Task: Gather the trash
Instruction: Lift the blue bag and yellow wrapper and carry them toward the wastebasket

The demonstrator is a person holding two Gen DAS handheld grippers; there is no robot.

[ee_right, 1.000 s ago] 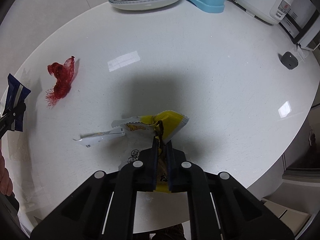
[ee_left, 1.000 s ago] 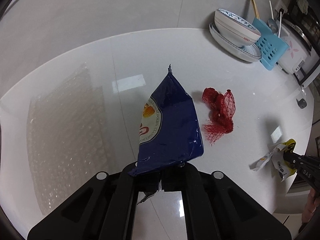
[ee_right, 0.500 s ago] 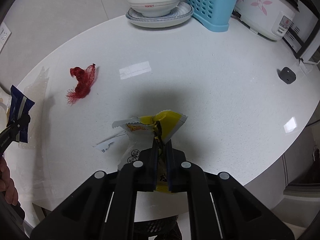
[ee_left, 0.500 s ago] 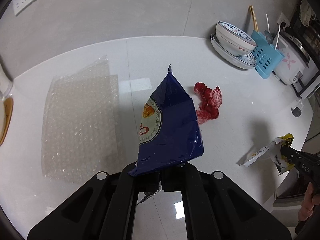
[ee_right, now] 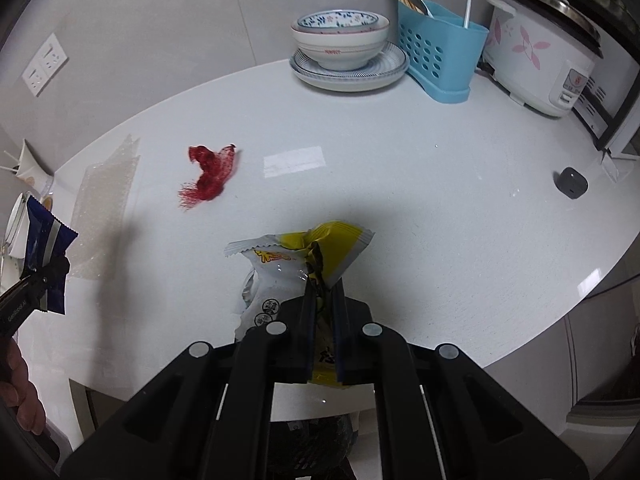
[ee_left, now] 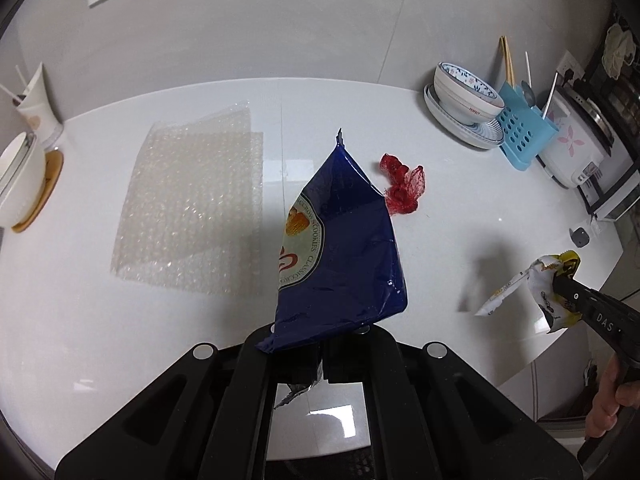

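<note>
Above the table (ee_left: 440, 216): left gripper (ee_left: 322, 354) clamping blue bag (ee_left: 344, 256), right gripper (ee_right: 322, 300) pinching yellow wrapper (ee_right: 320, 248), red net (ee_right: 210, 176) lying between.

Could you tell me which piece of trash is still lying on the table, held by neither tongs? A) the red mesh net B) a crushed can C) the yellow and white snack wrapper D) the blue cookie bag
A: the red mesh net lies loose on the white table, while the left tongs clamp the blue cookie bag and the right tongs clamp the yellow and white snack wrapper.
</note>
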